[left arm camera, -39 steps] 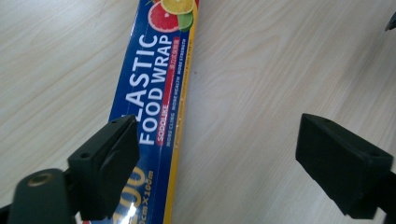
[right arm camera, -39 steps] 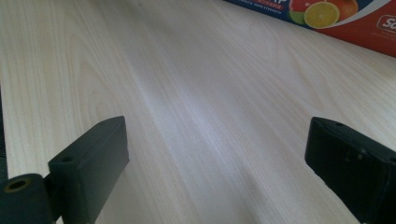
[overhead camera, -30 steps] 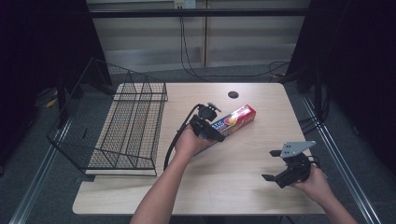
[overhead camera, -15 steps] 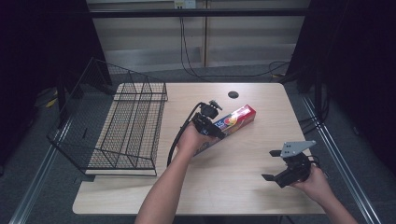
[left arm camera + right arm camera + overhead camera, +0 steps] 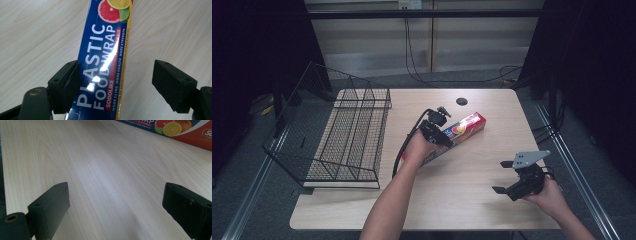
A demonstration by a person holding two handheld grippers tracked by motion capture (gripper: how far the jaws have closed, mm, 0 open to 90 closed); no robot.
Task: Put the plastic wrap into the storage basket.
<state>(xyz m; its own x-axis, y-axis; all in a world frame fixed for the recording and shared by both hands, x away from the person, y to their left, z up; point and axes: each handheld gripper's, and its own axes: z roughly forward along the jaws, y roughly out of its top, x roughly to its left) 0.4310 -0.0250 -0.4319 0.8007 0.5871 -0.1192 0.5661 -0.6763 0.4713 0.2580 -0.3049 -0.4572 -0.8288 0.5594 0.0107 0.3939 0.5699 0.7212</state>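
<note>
The plastic wrap box (image 5: 459, 132) is laid diagonally on the table (image 5: 472, 200), red end far-right, straddled by the spread left gripper (image 5: 115, 82); the right gripper (image 5: 507, 177) is held spread too.

A fixed camera hangs above the person's side and looks forward and down, taking in the whole wooden table (image 5: 472, 200) from some way off. A second camera rides the left gripper (image 5: 115, 82) and looks steeply down between its jaws, very close to a plastic wrap box (image 5: 105, 60). A third rides the right gripper (image 5: 116, 212), looking low across the tabletop. All three share that box (image 5: 462, 131) (image 5: 175, 127).
</note>
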